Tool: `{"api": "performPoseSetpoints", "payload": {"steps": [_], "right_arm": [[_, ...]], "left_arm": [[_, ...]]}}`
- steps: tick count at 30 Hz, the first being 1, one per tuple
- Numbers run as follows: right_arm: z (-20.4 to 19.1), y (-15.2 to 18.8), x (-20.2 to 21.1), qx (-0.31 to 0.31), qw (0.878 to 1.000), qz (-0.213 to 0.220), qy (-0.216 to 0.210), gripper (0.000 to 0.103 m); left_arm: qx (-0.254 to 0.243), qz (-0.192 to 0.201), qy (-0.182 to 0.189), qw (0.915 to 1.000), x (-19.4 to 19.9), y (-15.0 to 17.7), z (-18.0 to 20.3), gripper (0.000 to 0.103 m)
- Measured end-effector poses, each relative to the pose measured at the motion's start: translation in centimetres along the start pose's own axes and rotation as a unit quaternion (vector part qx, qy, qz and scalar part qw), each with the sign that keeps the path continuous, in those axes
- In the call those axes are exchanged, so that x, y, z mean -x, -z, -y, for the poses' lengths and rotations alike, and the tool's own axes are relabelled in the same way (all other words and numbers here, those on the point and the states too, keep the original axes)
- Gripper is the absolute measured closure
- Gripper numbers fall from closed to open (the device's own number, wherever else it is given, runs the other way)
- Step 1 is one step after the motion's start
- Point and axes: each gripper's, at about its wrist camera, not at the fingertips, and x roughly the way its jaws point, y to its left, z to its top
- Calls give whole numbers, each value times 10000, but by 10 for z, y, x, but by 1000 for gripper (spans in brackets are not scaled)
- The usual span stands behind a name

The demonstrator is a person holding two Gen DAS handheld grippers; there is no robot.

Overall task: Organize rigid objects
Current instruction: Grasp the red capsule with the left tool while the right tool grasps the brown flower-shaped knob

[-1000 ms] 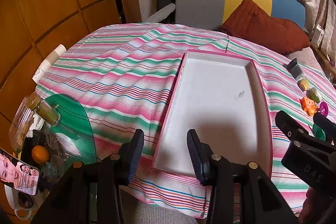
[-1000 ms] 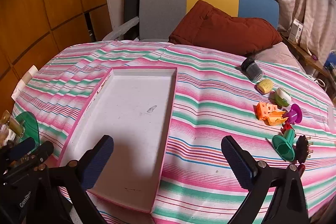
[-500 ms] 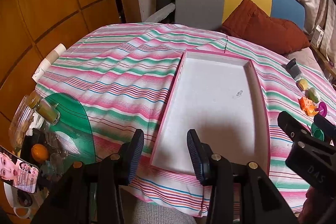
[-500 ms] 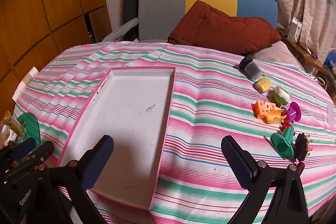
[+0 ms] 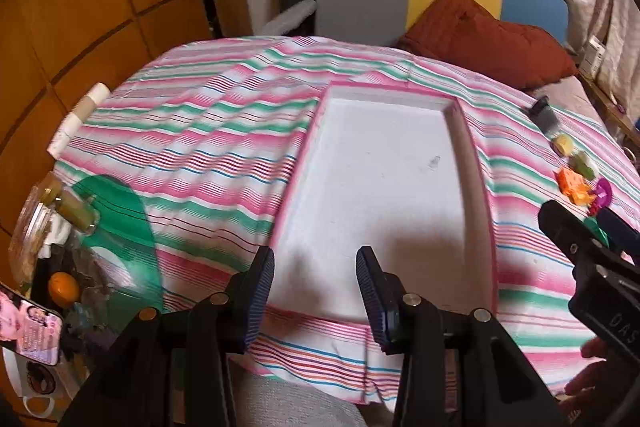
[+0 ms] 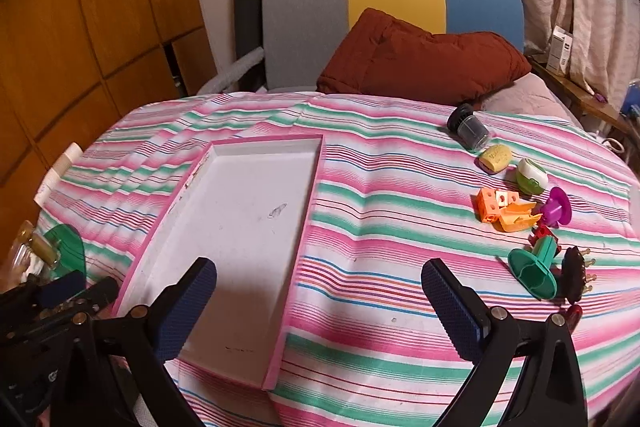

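Both views are shifting slightly against the earlier frames; the small objects are sitting nearer the right hand-held gripper (image 6: 320, 311), while none has changed place.

Nothing is organised yet. The pink-rimmed white cardboard tray (image 6: 308, 227) is lying empty at centre left on the striped-cloth worktop (image 6: 380, 259). The cluster of small rigid plastic items (image 6: 520, 211) is lying at right of frame, well apart from the tray.

The right gripper is standing wide open and holding nothing. The left hand-held gripper (image 5: 314, 303) is standing part open, also empty, above the tray's near end.
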Motion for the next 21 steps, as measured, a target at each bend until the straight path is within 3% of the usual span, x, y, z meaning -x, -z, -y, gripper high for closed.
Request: {"api": "performPoseSetpoints", "payload": {"steps": [3,6,8,13,18,21], "right_arm": [[18,9,0,-27,9998,-191,77,0],[42,20,3,-260,9992,-278,156,0],[62,27,6,-391,9984,-291,277,0],[129,34,16,-724,9933,-348,832,0],[212,25,28,-1275,9825,-228,1340,0],[245,17,21,-1241,9808,-320,1469,1]], "left_arm": [[-94,-105,589,9982,-5,6,8,60],[-103,-83,1397,9901,-6,14,16,60],[-226,-24,1713,9850,-5,19,27,60],[-945,-50,1728,9804,0,27,65,60],[-1538,16,2065,9663,12,37,97,60],[-1838,34,2168,9587,18,42,117,60]]}}
